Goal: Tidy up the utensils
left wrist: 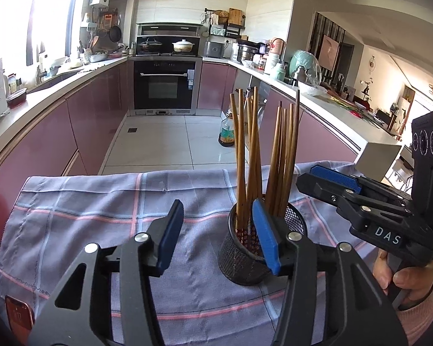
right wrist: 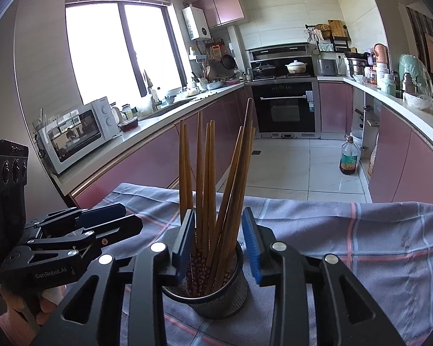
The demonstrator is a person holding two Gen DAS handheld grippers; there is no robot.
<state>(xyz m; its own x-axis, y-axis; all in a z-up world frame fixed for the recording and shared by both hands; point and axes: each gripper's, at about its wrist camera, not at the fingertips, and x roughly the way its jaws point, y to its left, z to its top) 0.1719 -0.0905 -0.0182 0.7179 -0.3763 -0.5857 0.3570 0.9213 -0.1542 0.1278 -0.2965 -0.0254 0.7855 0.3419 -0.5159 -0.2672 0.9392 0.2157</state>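
Both claws spread, chopsticks sitting in the mesh cup.

We see the brown wooden chopsticks (right wrist: 216,178) standing bundled and fanned out in the black round wire-mesh holder (right wrist: 213,291), which sits upright on the grey-blue plaid cloth (right wrist: 360,230). Our right gripper (right wrist: 220,242) has its blue pads either side of the chopstick bundle above the holder's rim, spread, not pressing on the sticks. Our left gripper (left wrist: 218,233) is spread wider with nothing between its pads; the holder stands just right of it, behind its right blue pad. A hand (left wrist: 404,274) grips the right gripper's handle at the near right of the left wrist view.
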